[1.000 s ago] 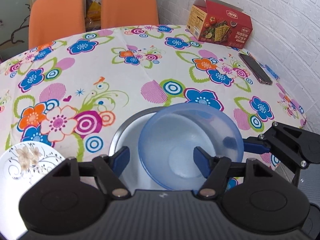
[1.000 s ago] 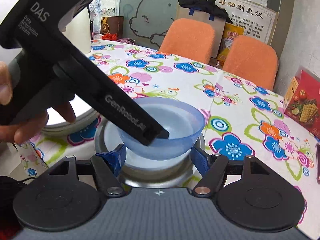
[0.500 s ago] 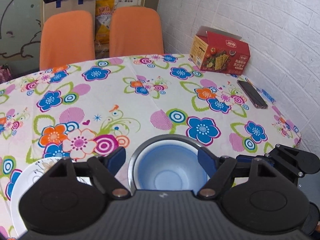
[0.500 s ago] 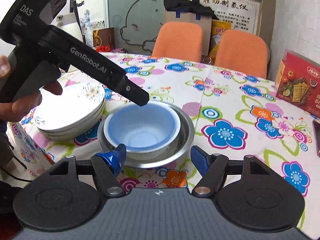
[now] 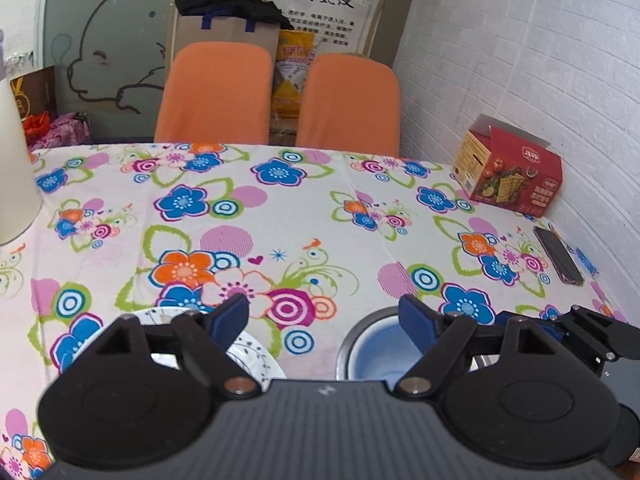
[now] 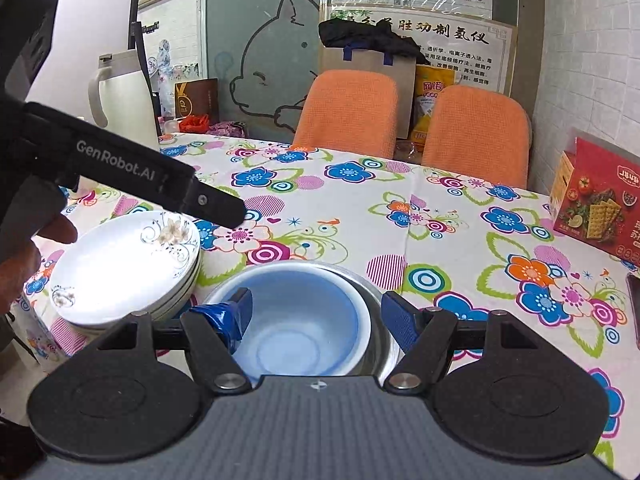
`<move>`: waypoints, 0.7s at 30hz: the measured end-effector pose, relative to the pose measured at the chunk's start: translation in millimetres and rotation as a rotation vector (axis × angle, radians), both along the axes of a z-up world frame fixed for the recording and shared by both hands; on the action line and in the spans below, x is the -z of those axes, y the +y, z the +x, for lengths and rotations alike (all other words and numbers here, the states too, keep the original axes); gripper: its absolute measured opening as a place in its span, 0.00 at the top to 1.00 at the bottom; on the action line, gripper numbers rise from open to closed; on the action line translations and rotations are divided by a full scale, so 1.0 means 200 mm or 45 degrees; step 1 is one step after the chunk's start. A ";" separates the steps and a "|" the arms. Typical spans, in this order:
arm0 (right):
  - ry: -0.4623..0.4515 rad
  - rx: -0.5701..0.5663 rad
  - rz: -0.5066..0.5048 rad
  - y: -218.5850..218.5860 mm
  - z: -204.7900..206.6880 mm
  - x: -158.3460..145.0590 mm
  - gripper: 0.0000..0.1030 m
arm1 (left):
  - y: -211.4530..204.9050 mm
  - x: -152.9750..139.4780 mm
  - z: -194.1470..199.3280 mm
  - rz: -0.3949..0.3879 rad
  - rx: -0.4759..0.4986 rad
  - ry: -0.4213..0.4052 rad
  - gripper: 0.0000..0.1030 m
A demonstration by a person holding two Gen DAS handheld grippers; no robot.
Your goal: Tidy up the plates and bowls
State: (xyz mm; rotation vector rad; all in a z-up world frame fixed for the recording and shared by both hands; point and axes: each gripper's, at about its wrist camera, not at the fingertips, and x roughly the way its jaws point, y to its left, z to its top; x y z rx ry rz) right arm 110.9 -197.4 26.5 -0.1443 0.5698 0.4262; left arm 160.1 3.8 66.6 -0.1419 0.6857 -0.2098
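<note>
The blue bowl (image 6: 298,322) looks like translucent plastic, nested in a shiny metal bowl (image 6: 376,292). Beside it, the stacked plates (image 6: 120,264) are glossy ceramic.

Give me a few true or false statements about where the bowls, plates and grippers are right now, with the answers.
1. The blue bowl sits nested in the metal bowl. True.
2. The plates lie scattered singly. False: they are stacked left of the bowls.
3. The right gripper grips the blue bowl. False: it is open, holding nothing.
4. The left gripper is open and empty. True.
5. A phone lies near the wall. True.
</note>
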 end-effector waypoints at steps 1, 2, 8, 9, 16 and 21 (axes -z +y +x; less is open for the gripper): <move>-0.014 0.008 -0.001 0.01 0.01 -0.01 0.44 | 0.02 0.00 0.00 -0.004 -0.020 -0.006 0.21; -0.028 0.019 0.006 0.02 0.03 -0.02 0.44 | 0.03 -0.01 0.01 -0.007 -0.043 -0.013 0.21; -0.088 0.060 0.024 0.10 0.13 -0.06 0.44 | 0.10 -0.04 0.03 0.000 -0.264 -0.112 0.21; -0.114 0.076 0.034 0.12 0.14 -0.06 0.44 | 0.11 -0.03 0.02 -0.013 -0.307 -0.132 0.21; -0.156 0.279 0.283 0.13 0.12 0.01 0.44 | 0.15 0.08 -0.02 0.050 -0.411 -0.093 0.20; -0.159 0.386 0.283 0.10 0.03 0.05 0.44 | 0.15 0.11 -0.10 0.076 -0.432 -0.093 0.20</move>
